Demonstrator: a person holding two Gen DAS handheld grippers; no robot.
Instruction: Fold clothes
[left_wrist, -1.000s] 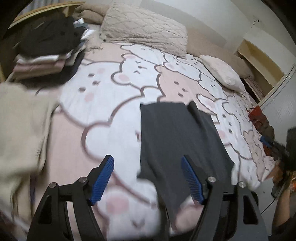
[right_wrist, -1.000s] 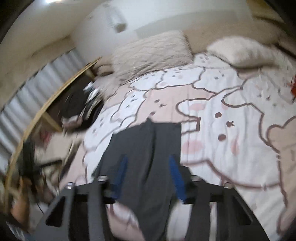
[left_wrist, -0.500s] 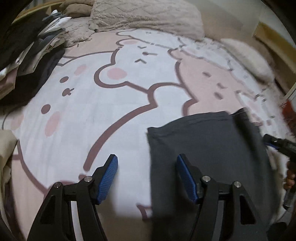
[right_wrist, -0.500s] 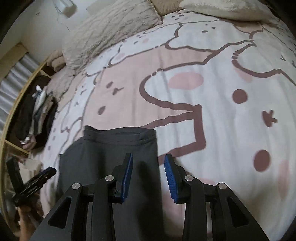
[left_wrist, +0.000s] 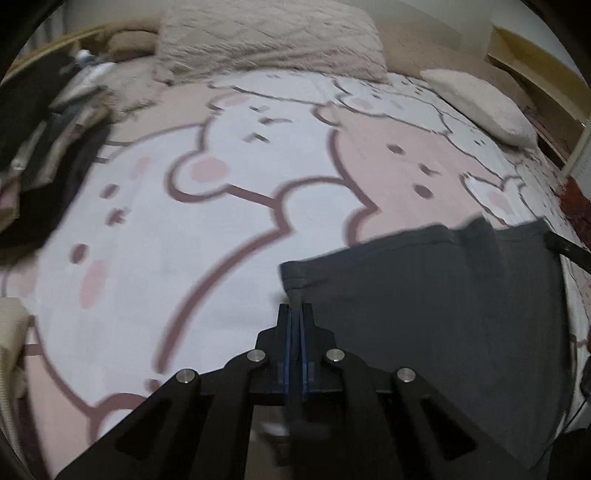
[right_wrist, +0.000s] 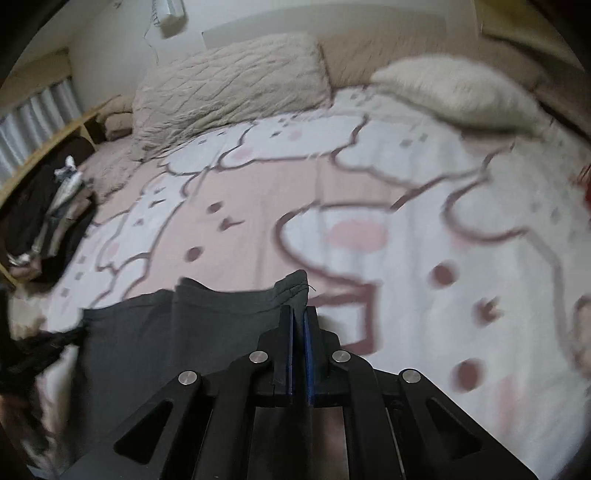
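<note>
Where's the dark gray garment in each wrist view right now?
Left wrist: dark gray garment fills lower right, its left corner pinched in the left gripper.
Right wrist: it spreads lower left, right corner in the right gripper.
Shared landmark: quilted beige pillow.

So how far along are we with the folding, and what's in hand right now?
Done: a stack of folded clothes sits at the bed's far left corner. In hand: the dark grey garment lies spread on the bear-print bedspread, with the left tongs shut on its left corner and the right tongs shut on the opposite corner. Left: no fold shows in it yet, and a cream garment waits at the left edge.
</note>
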